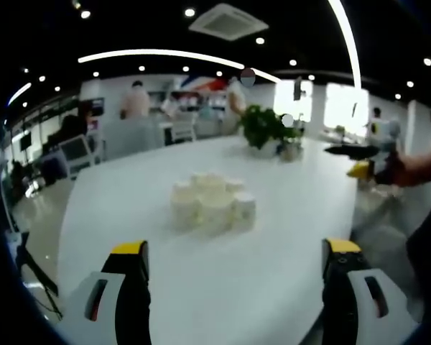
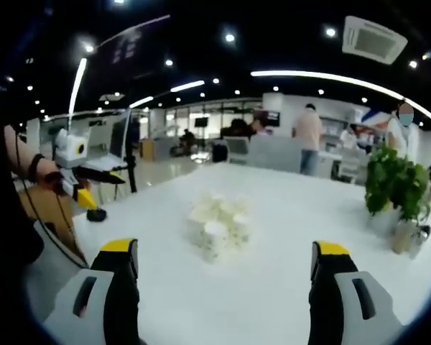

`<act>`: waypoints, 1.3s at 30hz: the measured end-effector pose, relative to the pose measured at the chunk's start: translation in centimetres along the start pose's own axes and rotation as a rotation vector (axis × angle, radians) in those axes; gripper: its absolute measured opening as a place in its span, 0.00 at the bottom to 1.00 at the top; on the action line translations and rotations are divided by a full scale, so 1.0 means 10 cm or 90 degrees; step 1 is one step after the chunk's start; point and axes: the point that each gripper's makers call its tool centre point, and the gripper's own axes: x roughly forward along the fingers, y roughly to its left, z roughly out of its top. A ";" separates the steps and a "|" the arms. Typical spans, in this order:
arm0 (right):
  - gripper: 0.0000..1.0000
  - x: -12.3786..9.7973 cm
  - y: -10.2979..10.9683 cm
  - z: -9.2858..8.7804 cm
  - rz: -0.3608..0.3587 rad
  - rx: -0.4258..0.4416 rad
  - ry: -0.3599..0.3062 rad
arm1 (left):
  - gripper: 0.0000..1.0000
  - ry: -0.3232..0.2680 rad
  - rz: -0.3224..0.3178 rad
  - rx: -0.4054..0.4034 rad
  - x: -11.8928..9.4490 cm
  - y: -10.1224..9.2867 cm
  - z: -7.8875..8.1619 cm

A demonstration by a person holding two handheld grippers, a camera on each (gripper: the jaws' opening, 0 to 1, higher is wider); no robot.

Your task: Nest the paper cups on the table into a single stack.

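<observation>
left gripper [image 1: 235, 267] and right gripper [image 2: 224, 267] both had jaws spread wide, holding nothing, above the near edge of the white table [image 1: 287, 215]. paper cups [image 1: 210, 203] stood clustered mid-table, well apart from both grippers; a potted plant [image 1: 264, 128] stood beyond them.

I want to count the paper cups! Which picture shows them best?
The left gripper view: the paper cups sit near the middle of the white table, slightly larger and separated enough to see several rims. The right gripper view shows the same cluster, smaller and more washed out. Both are blurry, so an exact count is uncertain.
</observation>
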 end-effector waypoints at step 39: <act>0.72 1.24 0.23 -0.46 0.148 0.063 0.086 | 0.99 0.034 0.046 -0.054 -0.02 0.04 -0.27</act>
